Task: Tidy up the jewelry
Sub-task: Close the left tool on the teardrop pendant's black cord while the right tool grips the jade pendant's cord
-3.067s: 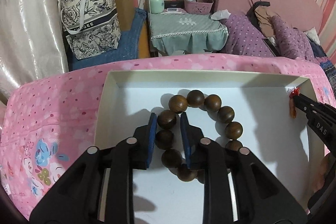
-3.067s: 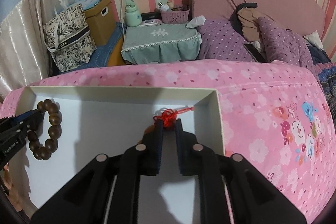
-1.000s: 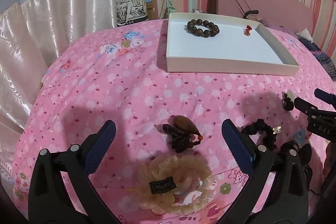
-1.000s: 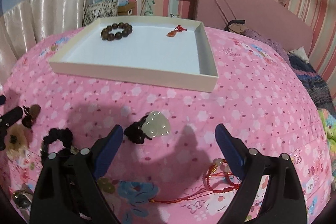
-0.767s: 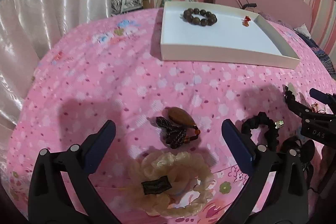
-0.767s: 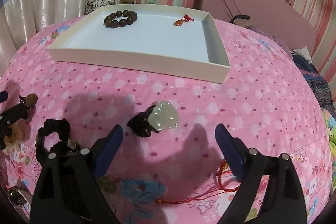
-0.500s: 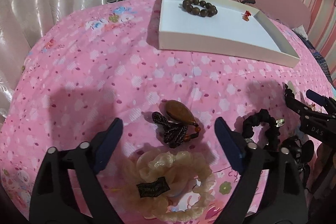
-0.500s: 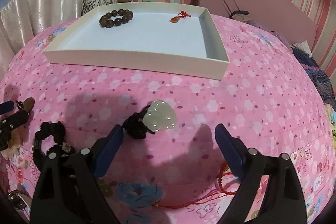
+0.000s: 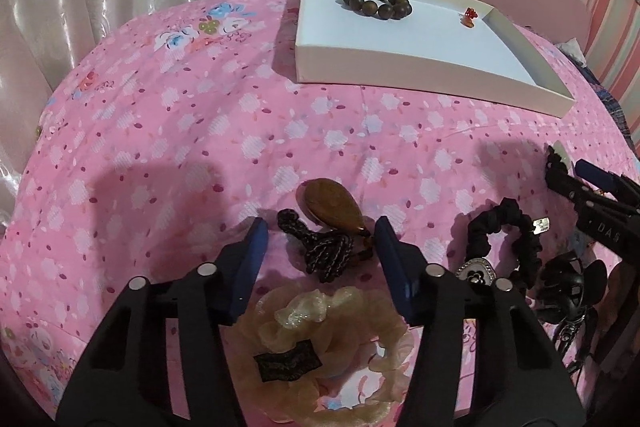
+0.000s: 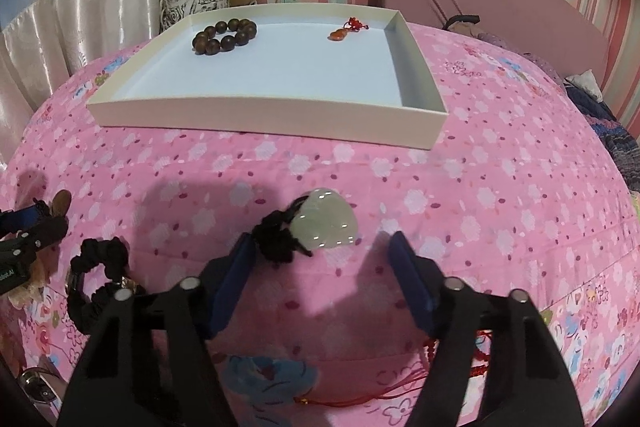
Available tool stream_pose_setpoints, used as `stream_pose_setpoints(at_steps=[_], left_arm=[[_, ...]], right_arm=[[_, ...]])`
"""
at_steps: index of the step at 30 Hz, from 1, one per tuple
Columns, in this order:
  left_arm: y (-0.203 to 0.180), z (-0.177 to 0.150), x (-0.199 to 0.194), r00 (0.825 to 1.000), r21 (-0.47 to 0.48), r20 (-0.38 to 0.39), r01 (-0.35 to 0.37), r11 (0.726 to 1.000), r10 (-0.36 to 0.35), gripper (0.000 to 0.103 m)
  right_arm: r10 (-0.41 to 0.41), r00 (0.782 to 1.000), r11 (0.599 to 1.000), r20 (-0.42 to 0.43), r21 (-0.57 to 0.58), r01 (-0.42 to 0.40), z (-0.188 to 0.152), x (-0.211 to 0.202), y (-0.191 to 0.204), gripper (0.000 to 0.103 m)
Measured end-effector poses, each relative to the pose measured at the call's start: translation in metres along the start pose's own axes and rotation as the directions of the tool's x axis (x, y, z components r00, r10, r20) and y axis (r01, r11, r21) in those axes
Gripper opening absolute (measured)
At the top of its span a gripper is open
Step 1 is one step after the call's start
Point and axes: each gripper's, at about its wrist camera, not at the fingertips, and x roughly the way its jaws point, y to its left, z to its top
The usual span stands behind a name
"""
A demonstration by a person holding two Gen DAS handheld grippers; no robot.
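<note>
**A:** Progress, as both wrist views are showing it: we are counting two pieces already lying in the white tray, the wooden bead bracelet toward its 11 o'clock corner and the small orange charm on a red knot toward 1 o'clock.

**B:** And we are finding the rest still out on the pink bedspread. Our left gripper is bracketing the brown pendant with its dark braided cord; the jaws have just been closing, the right pad looks to be at the pendant's tip, the left pad is standing clear of the cord.

**A:** Our right gripper is likewise narrowing around the pale jade pendant; its left pad is meeting the black cord, its right pad is apart, so we are not yet pinching.

**B:** We are judging the task as early: the black scrunchie at 3 o'clock of the left gripper, the cream scrunchie at 6 o'clock, and the red cord beneath the right gripper are all still waiting.
</note>
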Motion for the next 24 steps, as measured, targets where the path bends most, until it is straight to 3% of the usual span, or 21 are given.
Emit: stream_pose_setpoints(at_steps=[6, 13, 15, 21, 24], left_arm=[[0.0048, 0.0017, 0.0004, 1.0, -0.02, 0.003, 0.007, 1.0, -0.007, 0.045], [0.0049, 0.0016, 0.0011, 1.0, -0.023, 0.009, 0.001, 1.0, -0.001, 0.041], [0.0046, 0.0019, 0.0015, 1.0, -0.024, 0.01, 0.001, 1.0, -0.001, 0.041], [0.0054, 0.0006, 0.0005, 1.0, -0.024, 0.012, 0.002, 1.0, -0.002, 0.04], [0.0067, 0.0004, -0.0005, 1.0, -0.032, 0.014, 0.006, 0.999, -0.006, 0.038]], right_arm=[[0.0, 1.0, 1.0, 0.003, 0.002, 0.0, 0.0005, -0.0006, -0.0013, 0.051], [0.002, 1.0, 1.0, 0.005, 0.008, -0.003, 0.0008, -0.0011, -0.0029, 0.048], [0.014, 1.0, 1.0, 0.004, 0.011, -0.014, 0.001, -0.0012, -0.0039, 0.025], [0.018, 1.0, 1.0, 0.003, 0.018, -0.019, 0.0015, -0.0008, -0.0059, 0.024], [0.023, 1.0, 0.999, 0.005, 0.025, -0.023, 0.0017, -0.0012, -0.0075, 0.019]])
